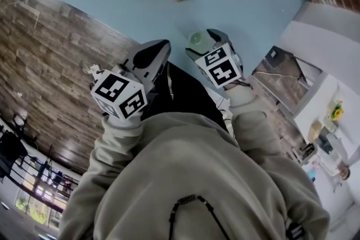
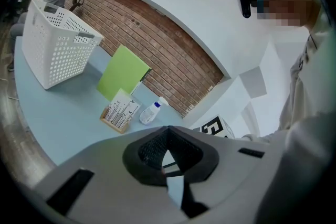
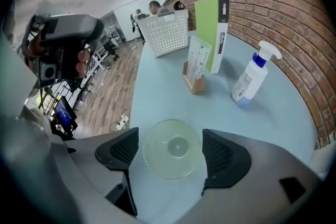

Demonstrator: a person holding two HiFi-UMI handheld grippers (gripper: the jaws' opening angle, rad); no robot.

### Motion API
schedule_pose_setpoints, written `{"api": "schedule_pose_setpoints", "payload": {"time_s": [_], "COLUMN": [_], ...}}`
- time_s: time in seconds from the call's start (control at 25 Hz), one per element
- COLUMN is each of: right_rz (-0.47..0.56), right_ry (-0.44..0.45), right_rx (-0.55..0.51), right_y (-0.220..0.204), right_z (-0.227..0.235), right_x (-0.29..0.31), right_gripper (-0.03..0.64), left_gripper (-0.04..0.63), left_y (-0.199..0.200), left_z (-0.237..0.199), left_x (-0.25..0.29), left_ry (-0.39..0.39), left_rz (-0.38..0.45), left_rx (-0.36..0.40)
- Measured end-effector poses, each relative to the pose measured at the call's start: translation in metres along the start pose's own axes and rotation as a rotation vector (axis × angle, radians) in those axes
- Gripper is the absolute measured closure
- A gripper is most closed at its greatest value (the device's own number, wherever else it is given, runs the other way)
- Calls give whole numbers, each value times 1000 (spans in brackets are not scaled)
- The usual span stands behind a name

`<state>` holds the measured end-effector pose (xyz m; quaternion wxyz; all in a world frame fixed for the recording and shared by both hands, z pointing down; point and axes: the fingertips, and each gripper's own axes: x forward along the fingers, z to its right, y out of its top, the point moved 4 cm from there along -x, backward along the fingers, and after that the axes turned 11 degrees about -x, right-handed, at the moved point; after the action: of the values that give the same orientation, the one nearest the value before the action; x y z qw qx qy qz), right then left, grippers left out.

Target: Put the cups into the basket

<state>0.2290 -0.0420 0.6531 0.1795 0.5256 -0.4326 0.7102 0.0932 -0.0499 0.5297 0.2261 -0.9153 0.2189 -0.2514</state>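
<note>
My right gripper (image 3: 170,150) points steeply down over the counter (image 3: 157,97). Its jaws are spread wide on either side of a pale green translucent cup (image 3: 173,160), and the pads stand just clear of its rim, so nothing is pinched. The cup sits near my edge of the counter. My left gripper (image 2: 167,136) has its jaws pressed together on nothing. The white perforated basket (image 2: 55,52) stands at the far end, well apart from the cup, beyond a card holder (image 3: 195,68), a green folder (image 3: 210,29) and a spray bottle (image 3: 252,78).
</note>
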Motion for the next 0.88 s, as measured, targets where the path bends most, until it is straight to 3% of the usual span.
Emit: {"api": "schedule_pose_setpoints", "payload": {"time_s": [0.32,0.88], "right_rz": [-83,-104], "right_ry": [-35,-24], "right_rx": [-117,-85], "right_y": [-3,-6], "right_z": [-2,-2], "right_x": [17,21], "right_gripper": [241,236], "left_gripper": [600,600], "left_y": [-6,-5], "left_z": [-10,-7], "left_x": [-8,-13], "left_ry": [20,15], "left_rz": [8,16], "left_rx": [-14,-10]}}
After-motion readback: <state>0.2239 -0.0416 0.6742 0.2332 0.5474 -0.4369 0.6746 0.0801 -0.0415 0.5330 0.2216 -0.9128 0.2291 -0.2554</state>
